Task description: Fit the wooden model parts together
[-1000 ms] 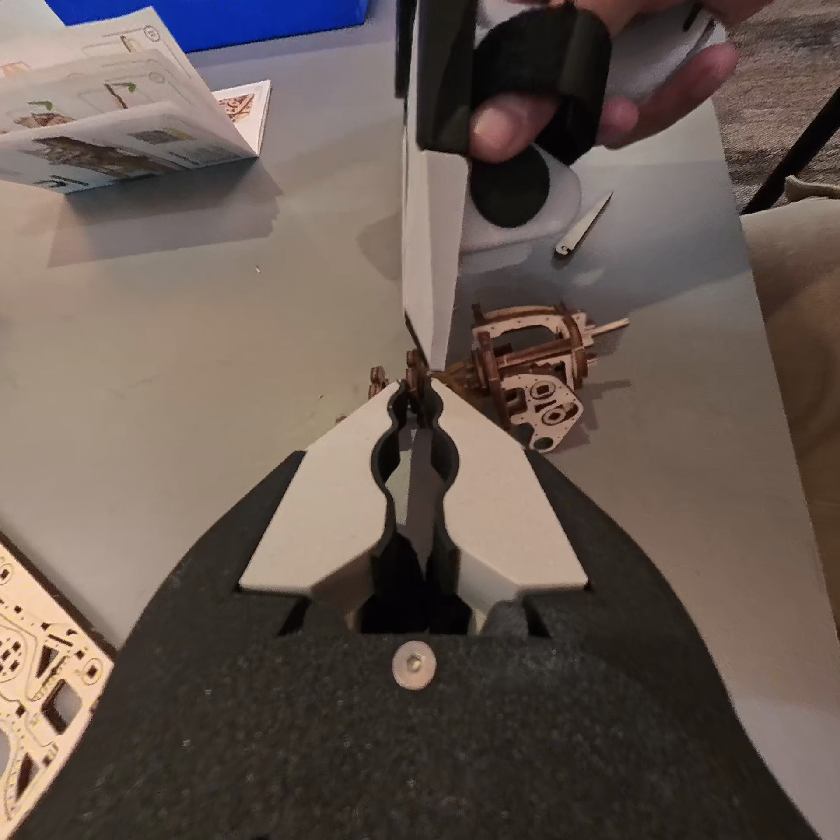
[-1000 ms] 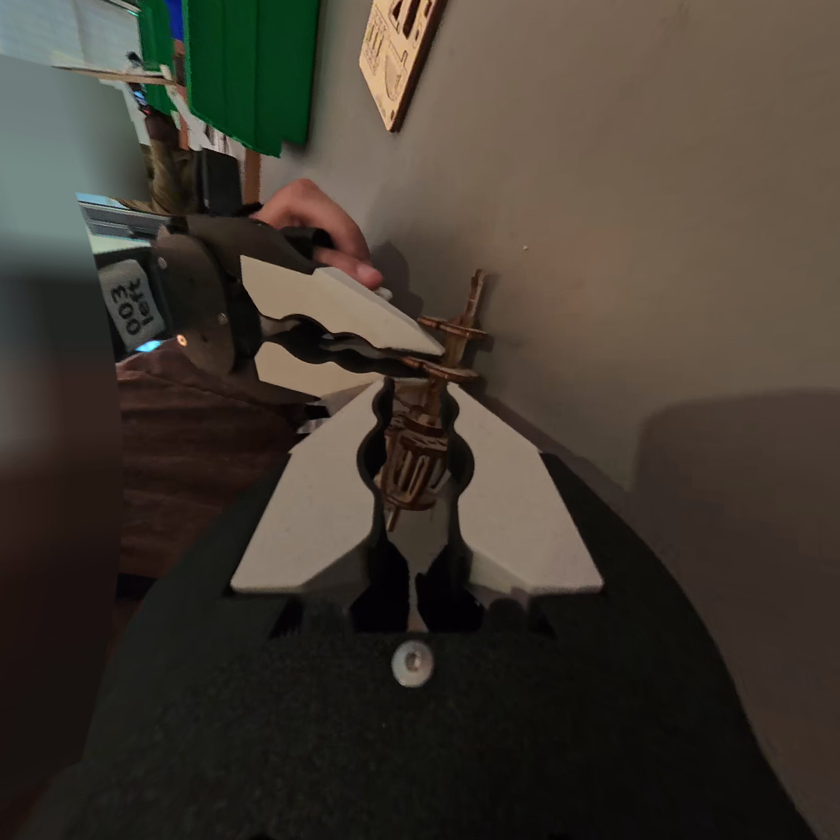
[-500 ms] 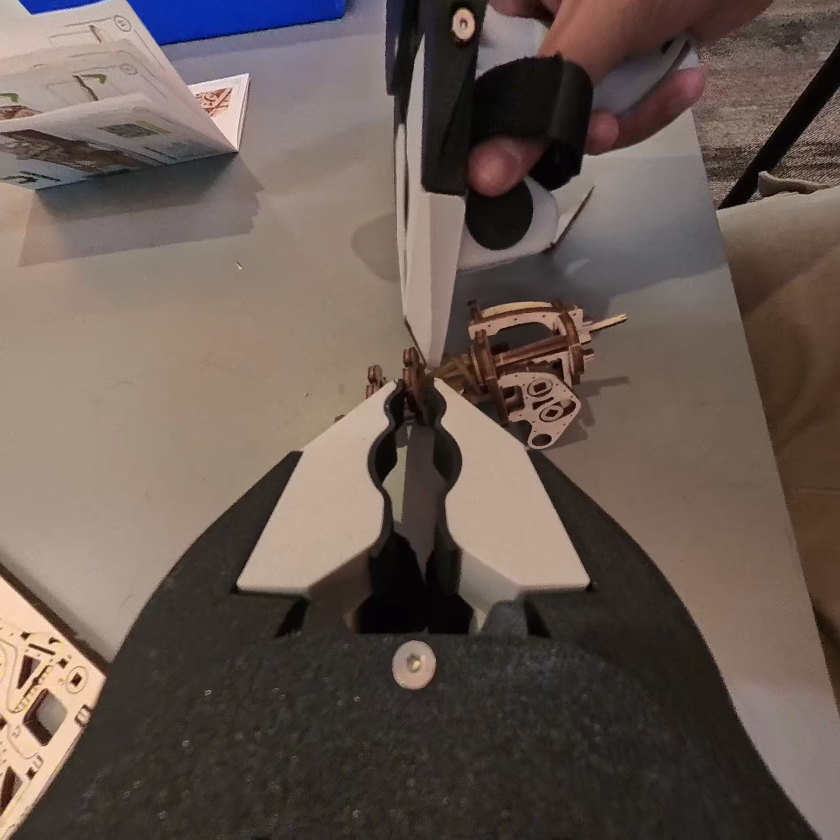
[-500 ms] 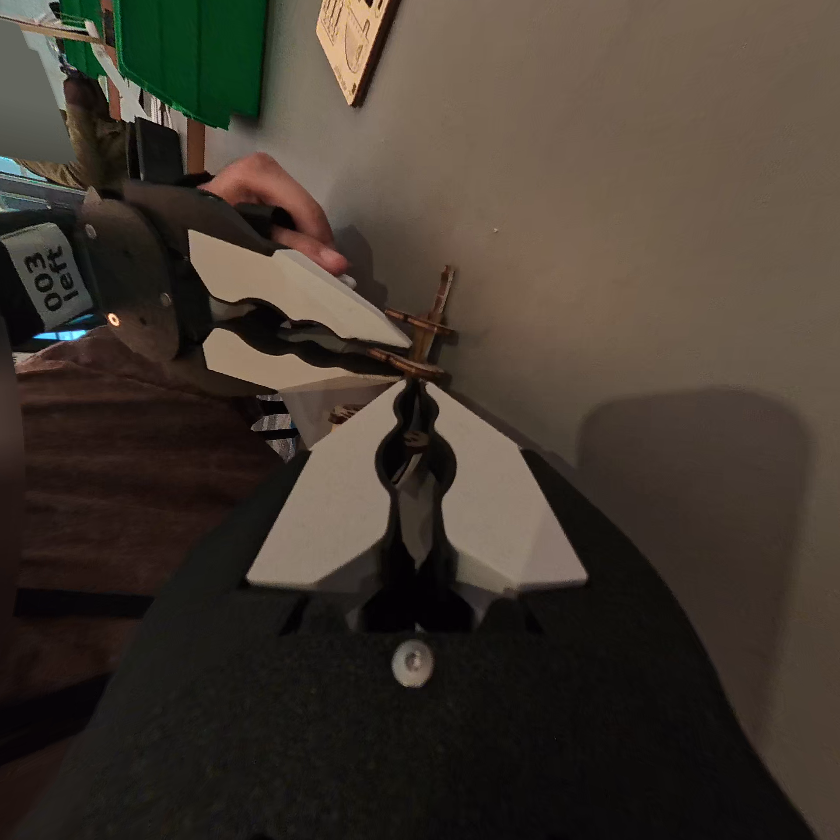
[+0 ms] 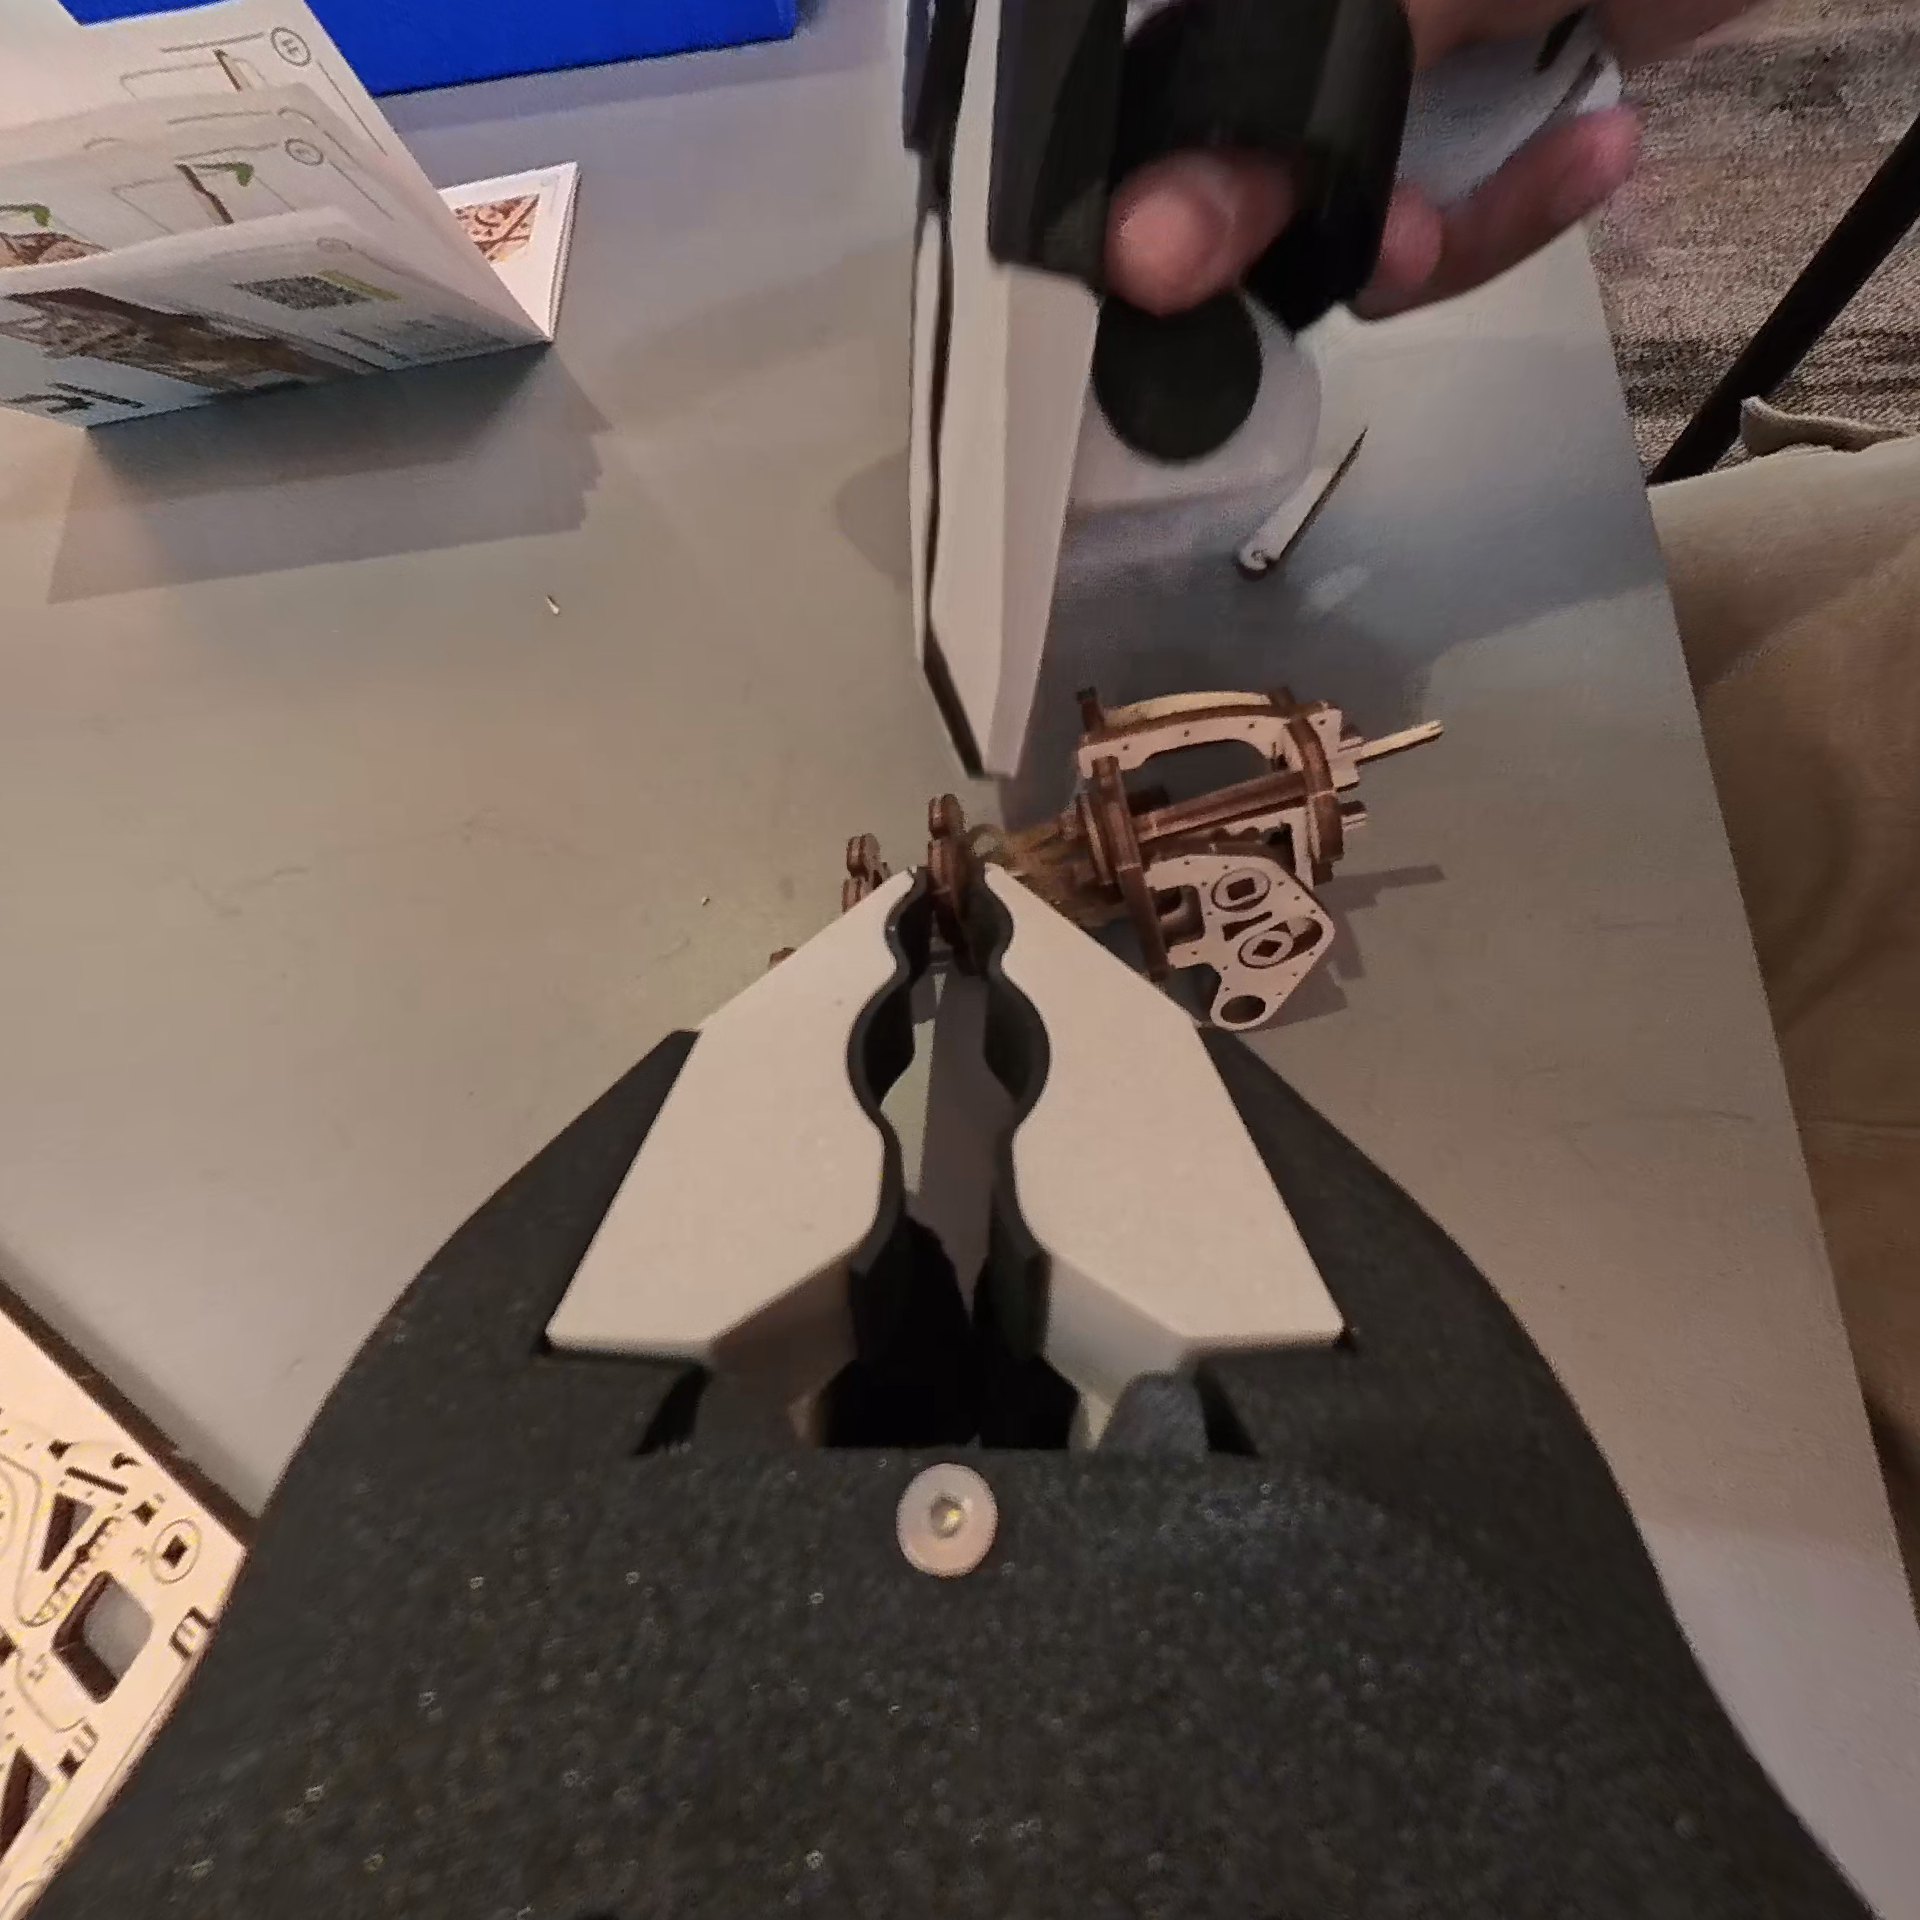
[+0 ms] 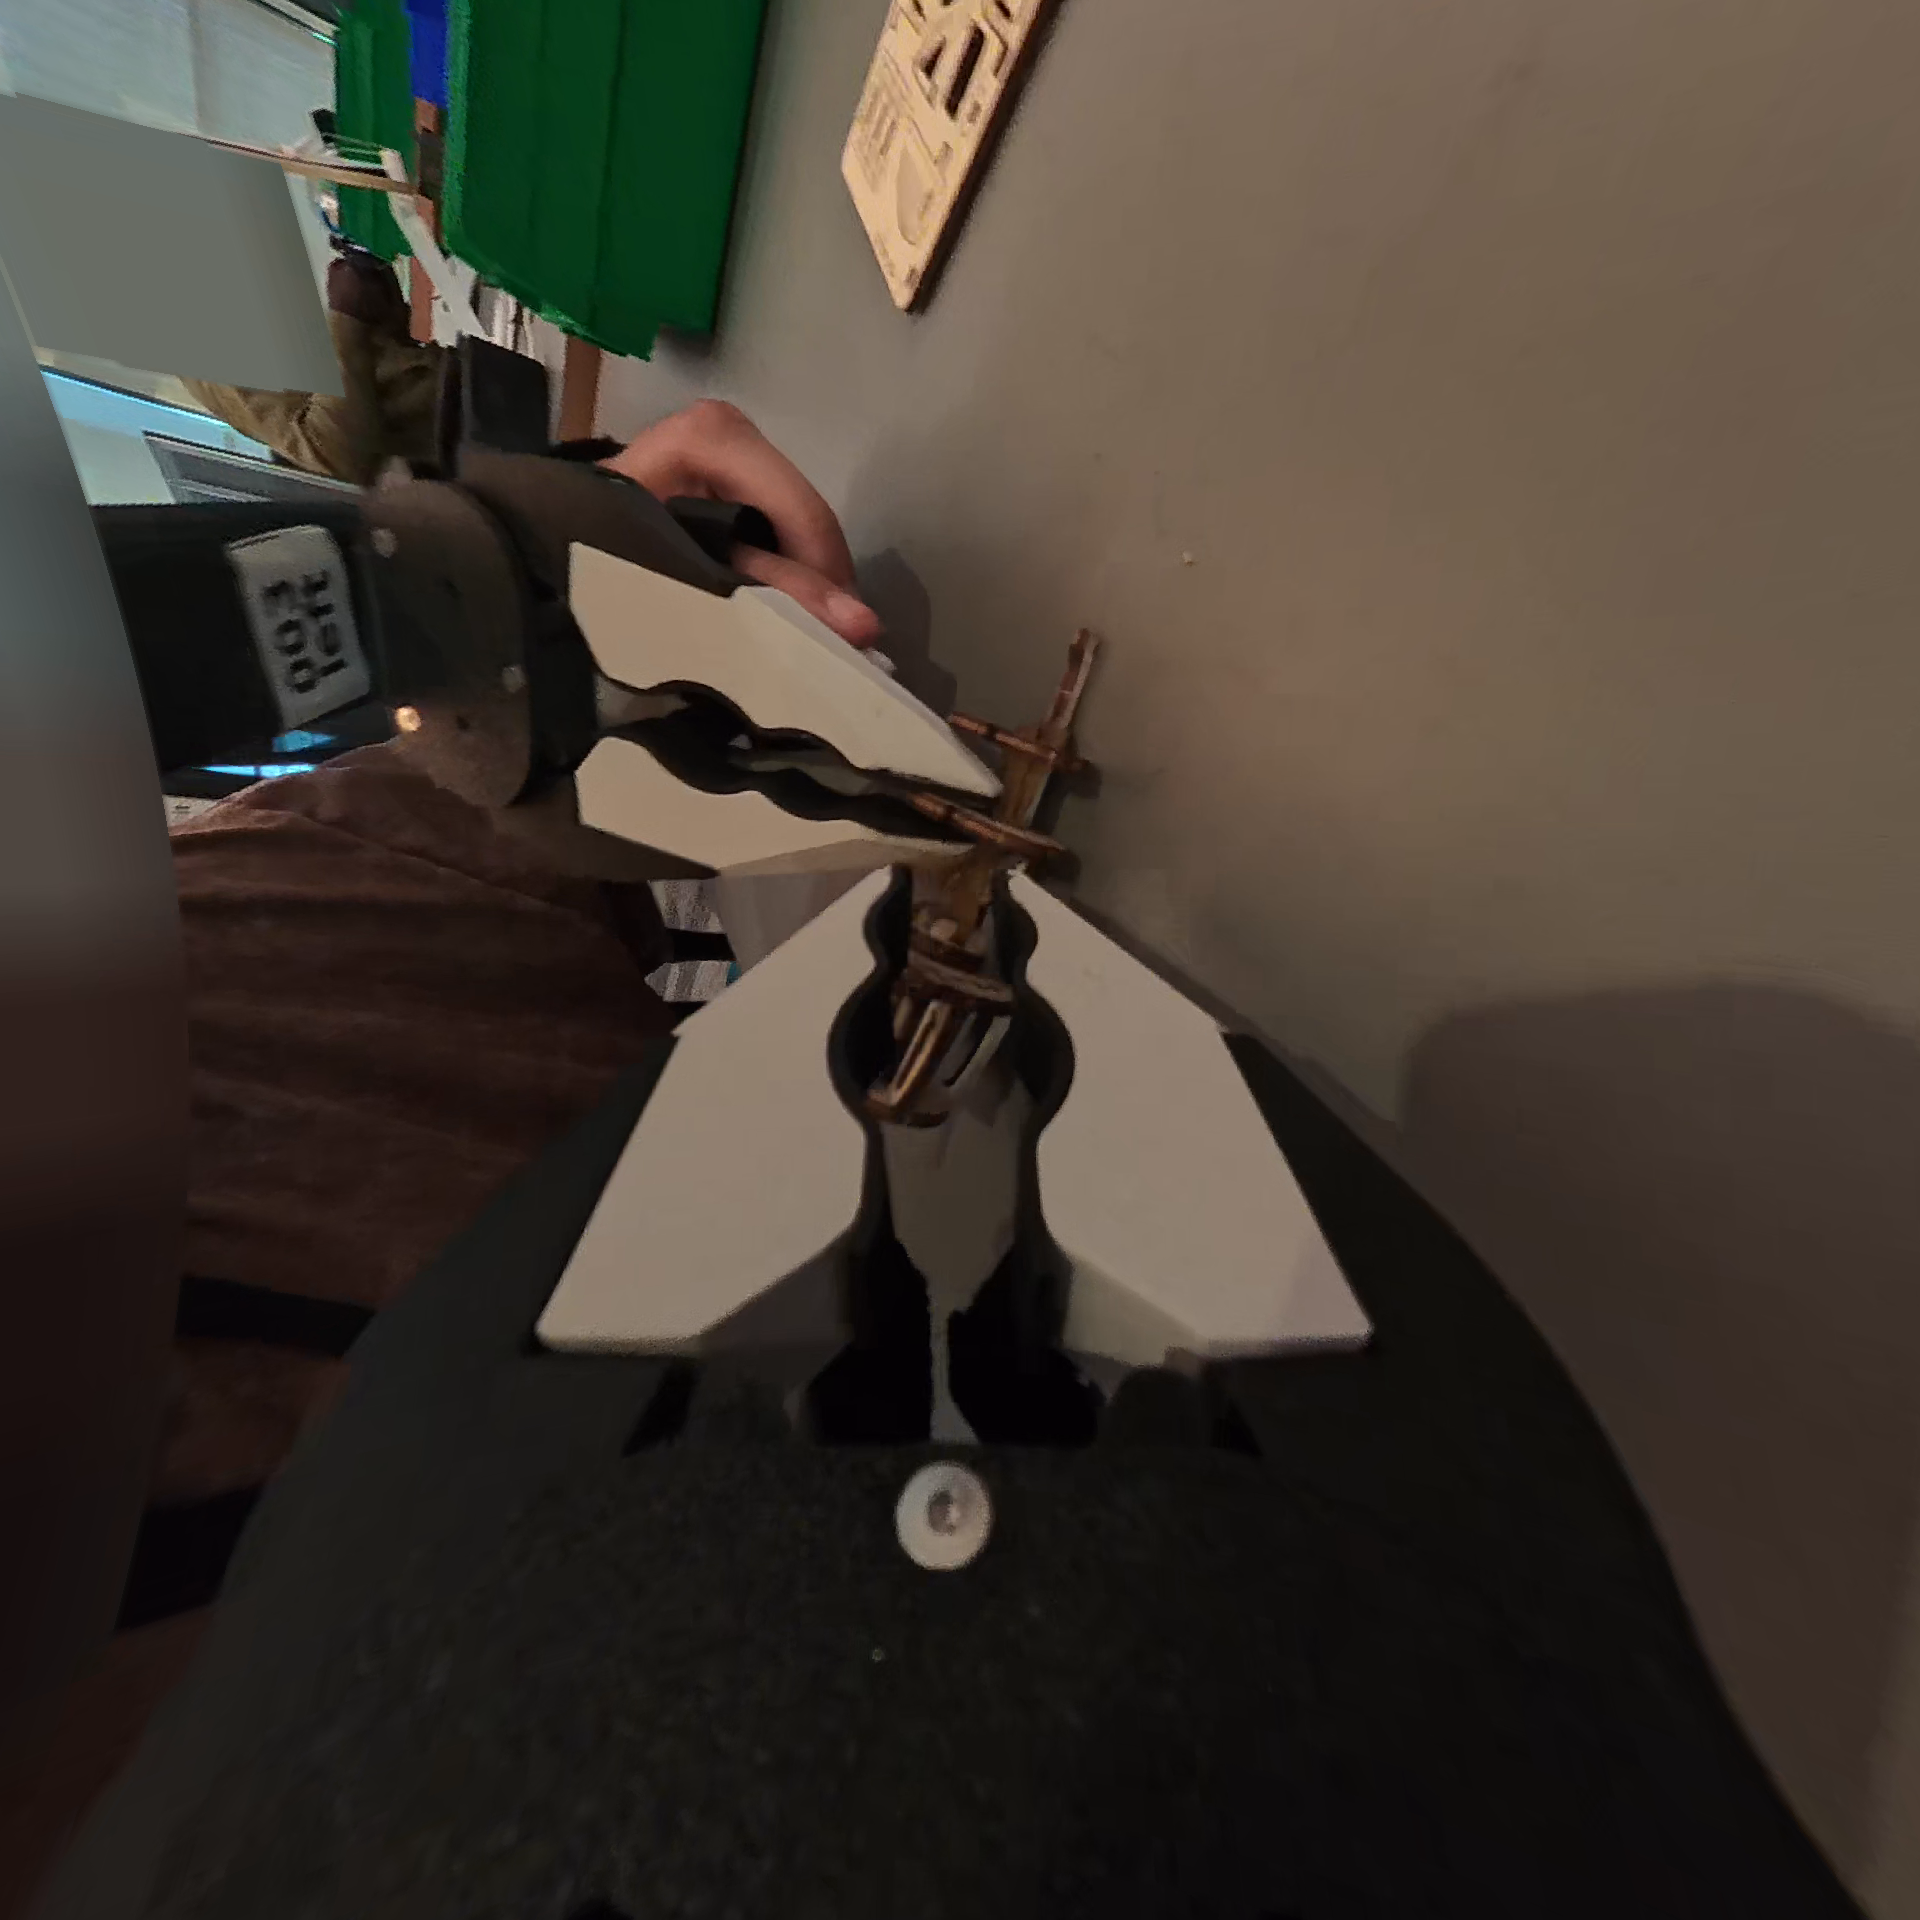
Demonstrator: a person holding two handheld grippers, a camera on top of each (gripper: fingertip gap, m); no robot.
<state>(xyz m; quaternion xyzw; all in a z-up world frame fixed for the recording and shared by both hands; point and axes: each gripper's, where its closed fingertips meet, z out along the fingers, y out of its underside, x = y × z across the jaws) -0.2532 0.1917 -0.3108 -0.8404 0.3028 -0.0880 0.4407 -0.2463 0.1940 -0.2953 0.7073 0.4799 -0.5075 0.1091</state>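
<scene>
— Where's the model against your fingers?

— My left gripper is nearly closed, pinching a small wooden gear piece at its tips; the wooden model lies on the table just beyond, right of centre. My right gripper is closed around its slatted end.

— The surroundings?

— Grey table, booklet upper left, parts sheet lower left.

— Any change?

— In its own view, my right gripper had only a thin part between its fingers half a second ago.

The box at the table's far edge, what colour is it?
Blue; the box shows best in the left wrist view, beyond the booklet.
</scene>
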